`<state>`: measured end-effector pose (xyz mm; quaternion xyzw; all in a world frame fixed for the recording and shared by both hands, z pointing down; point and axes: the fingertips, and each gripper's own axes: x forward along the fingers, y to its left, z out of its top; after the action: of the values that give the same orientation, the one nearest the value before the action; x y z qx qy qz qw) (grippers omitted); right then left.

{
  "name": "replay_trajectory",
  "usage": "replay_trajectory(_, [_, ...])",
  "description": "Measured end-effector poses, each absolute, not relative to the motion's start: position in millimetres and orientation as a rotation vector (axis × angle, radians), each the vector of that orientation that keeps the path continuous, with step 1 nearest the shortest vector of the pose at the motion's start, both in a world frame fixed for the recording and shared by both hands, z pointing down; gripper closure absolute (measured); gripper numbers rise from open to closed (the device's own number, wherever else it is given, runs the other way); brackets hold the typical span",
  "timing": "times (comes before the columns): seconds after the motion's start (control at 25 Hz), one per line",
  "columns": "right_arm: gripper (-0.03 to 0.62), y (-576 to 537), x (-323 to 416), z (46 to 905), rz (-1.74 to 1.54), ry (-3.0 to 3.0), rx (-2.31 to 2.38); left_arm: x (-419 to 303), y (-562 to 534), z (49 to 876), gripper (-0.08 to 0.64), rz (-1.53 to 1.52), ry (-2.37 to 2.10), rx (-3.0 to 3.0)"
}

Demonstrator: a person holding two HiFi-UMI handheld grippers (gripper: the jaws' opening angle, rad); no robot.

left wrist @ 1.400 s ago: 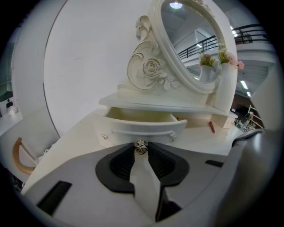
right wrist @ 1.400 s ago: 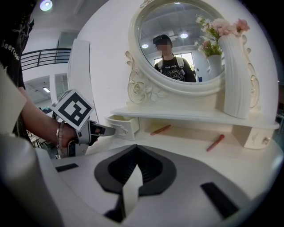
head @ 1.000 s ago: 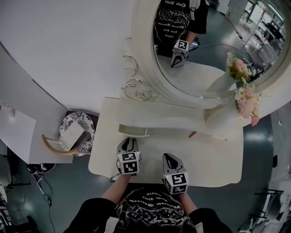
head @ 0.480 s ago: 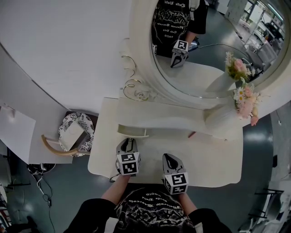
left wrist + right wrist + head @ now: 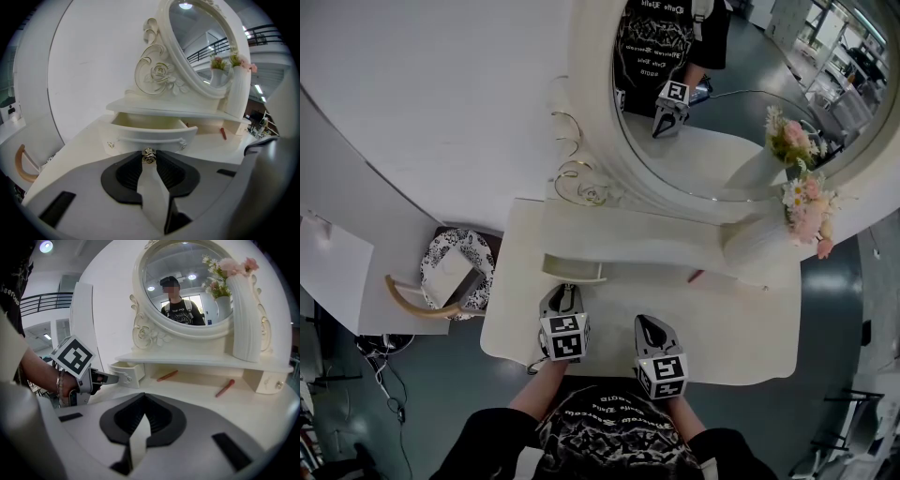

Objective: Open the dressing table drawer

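Left gripper view puts us right on the action: the left gripper (image 5: 149, 158) has its jaws clenched on the small metal knob (image 5: 148, 153) at the front of the drawer (image 5: 147, 135). The drawer already stands out from under the shelf of the dressing table (image 5: 741, 349), its pale inside open to us. From the head view we find it at the table's left end, below the round mirror (image 5: 722, 122), with the left gripper directly in front of it. The right gripper (image 5: 145, 397) hangs over the tabletop with its jaws pressed together on nothing, taking no part. A red stick (image 5: 224, 388) lies on the tabletop well apart from the drawer. As we judge it, the opening is largely done. What may remain is a little more pull, if the drawer has more travel, which we cannot tell, and then letting go of the knob.
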<state>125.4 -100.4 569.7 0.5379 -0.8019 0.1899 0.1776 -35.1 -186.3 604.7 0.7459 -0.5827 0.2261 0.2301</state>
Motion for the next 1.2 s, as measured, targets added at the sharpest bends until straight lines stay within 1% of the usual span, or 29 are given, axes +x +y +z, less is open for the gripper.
replay_trajectory(1.2, [0.583, -92.3, 139.6, 568.1, 0.531, -2.253, 1.552, -35.4, -178.9, 600.7, 0.457, 0.628, -1.635, 2.052])
